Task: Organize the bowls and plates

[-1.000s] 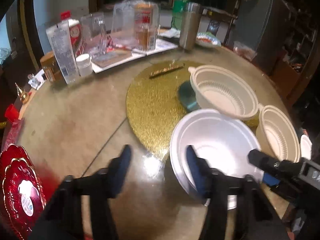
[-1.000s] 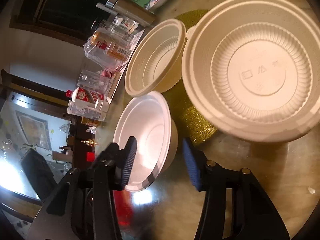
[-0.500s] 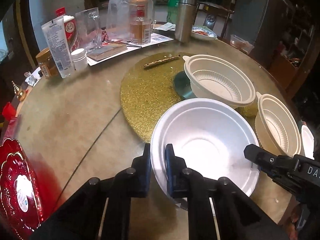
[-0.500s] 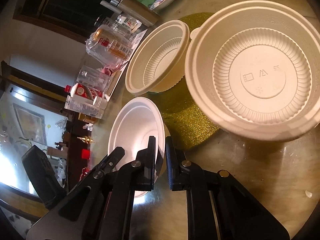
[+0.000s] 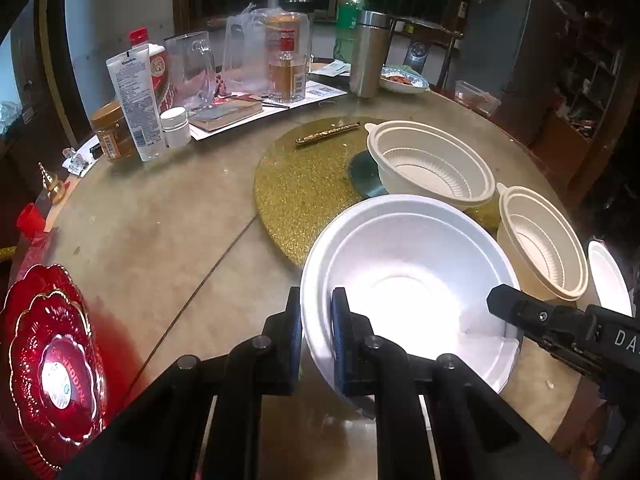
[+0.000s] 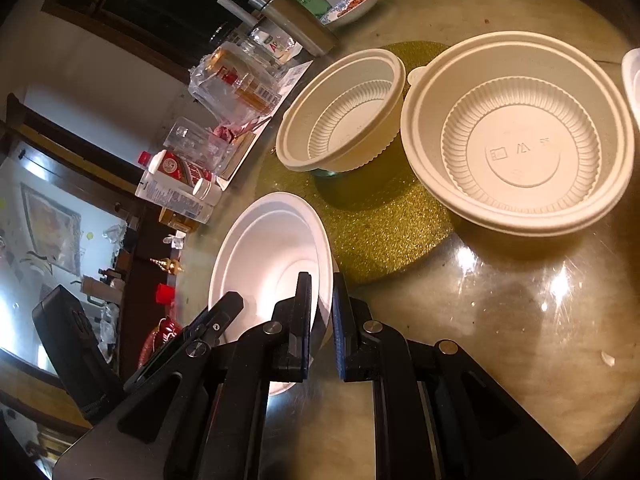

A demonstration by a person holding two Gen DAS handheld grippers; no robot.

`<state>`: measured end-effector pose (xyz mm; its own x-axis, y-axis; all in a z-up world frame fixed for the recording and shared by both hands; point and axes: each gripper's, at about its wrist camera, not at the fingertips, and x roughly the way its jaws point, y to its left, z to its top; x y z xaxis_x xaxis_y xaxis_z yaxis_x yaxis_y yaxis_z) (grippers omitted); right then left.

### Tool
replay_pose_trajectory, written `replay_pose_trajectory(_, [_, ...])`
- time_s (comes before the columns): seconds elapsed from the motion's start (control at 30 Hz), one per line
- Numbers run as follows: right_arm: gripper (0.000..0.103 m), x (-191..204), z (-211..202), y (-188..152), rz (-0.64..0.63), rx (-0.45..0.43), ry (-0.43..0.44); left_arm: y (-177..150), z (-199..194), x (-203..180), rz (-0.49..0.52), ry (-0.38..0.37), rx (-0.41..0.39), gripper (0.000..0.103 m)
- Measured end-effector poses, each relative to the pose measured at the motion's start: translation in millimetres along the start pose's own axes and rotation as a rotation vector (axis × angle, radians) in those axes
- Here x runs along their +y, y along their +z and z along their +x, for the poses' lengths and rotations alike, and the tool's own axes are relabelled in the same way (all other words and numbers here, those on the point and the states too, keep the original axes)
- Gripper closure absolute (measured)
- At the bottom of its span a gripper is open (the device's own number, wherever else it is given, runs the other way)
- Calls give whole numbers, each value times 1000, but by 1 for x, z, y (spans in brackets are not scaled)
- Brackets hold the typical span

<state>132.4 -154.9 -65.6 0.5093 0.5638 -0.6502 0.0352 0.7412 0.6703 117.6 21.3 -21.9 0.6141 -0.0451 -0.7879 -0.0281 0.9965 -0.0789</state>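
A white foam bowl [image 5: 404, 280] sits on the round table, also in the right wrist view [image 6: 272, 256]. My left gripper [image 5: 317, 320] is shut on its near-left rim. My right gripper [image 6: 322, 308] is shut on its opposite rim and shows in the left wrist view [image 5: 560, 324]. Two cream ribbed plastic bowls stand beyond: one [image 5: 432, 164] on the gold mat [image 5: 304, 184], one [image 5: 540, 240] at the right. They also show in the right wrist view [image 6: 344, 112] [image 6: 520, 136]. Red plates [image 5: 52, 360] lie at the left.
Bottles, a glass mug, a steel tumbler [image 5: 368, 52], jars and papers crowd the table's far side. A gold pen [image 5: 326, 133] lies on the mat. A small white dish [image 5: 608, 276] sits at the right edge. A food plate [image 5: 402, 80] stands far back.
Both grippers went from open astride the white bowl's rim to shut on it, one on each side. The bowl now looks slightly raised and closer.
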Motion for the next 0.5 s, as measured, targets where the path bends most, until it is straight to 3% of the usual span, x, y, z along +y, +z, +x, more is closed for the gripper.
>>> replay_pose_trajectory(0.5, [92,17,-8,-23,-88,-66,-8,-20,-16,10,-15,22,-63,90])
